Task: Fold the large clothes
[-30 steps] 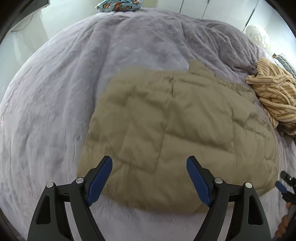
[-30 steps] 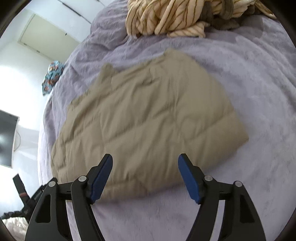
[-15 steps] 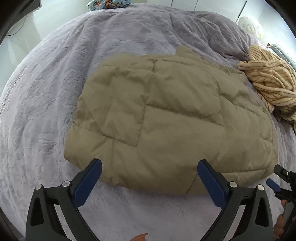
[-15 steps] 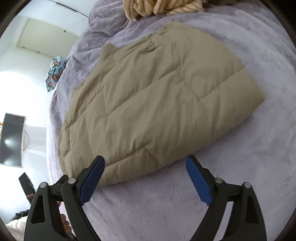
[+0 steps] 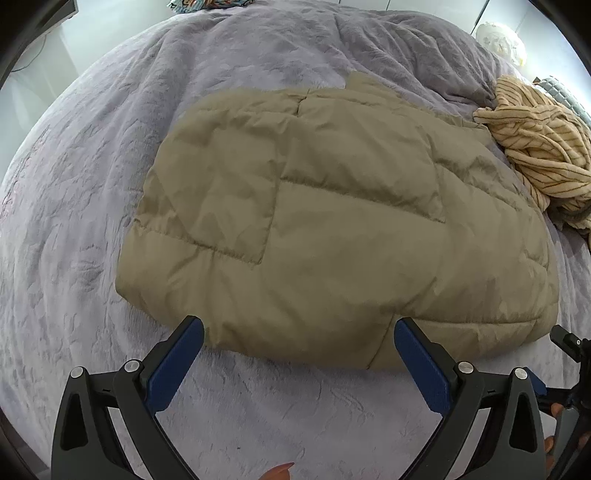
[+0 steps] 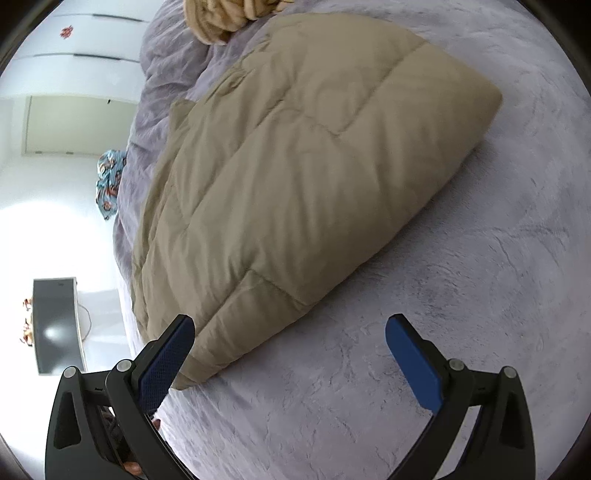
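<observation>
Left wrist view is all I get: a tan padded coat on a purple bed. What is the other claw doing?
Observer: The right gripper is open, its jaws just widened; the coat has its near corner between them, unpinched.
Operator: So is it centred on the coat?
Observer: No, one blue pad hangs over bare blanket.
Operator: Anything beyond the bed?
Observer: A red sticker on a white cupboard.

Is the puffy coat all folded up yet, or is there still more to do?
Mostly done: the tan puffer jacket lies folded in a flat bundle on the purple blanket. Nothing is held; left gripper and right gripper have just been opening and are empty. The striped yellow garment still lies crumpled.
</observation>
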The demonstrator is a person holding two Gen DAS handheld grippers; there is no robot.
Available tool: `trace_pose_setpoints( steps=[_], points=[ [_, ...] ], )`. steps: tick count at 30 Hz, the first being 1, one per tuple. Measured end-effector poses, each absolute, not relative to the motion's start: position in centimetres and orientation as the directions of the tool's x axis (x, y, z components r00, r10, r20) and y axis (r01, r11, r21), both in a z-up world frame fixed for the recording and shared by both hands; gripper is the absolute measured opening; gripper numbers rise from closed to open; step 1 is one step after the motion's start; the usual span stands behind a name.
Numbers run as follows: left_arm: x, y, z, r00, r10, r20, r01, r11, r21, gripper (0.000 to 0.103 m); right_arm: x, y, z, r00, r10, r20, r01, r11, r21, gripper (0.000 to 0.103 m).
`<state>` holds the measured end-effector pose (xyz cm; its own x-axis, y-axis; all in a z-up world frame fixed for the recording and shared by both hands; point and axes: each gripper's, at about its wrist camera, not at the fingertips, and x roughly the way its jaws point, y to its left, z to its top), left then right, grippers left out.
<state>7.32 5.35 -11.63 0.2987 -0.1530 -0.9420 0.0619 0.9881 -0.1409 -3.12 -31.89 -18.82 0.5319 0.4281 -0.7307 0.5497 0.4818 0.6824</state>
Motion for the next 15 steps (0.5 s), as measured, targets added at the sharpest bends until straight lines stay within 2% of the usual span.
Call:
trace_pose_setpoints(
  steps=[6,10,13,15],
  points=[
    [6.8,5.4,-12.0,0.286,-0.175,-0.942,0.086,0.984,-0.156,0.103,-3.3,-32.3,-19.9,0.518,0.459,-0.722,0.562,0.454,0.692,0.103],
    [6.5,6.8,-12.5,0.25,-0.345,-0.905,0.058,0.938,-0.341,0.103,-2.9,-32.2,-20.5,0.513,0.509,-0.691,0.548,0.425,0.721,0.103],
    [6.3,9.4,-12.7,0.276,-0.513,-0.813,-0.04,0.839,-0.543,0.103,-2.9,-32.1,-20.6,0.526,0.525,-0.669,0.53,0.413,0.741,0.103],
    [6.2,10.7,-12.9,0.302,-0.561,-0.771,-0.085,0.789,-0.608,0.103,-2.7,-32.2,-20.7,0.541,0.536,-0.648,0.52,0.392,0.759,0.103]
  ],
)
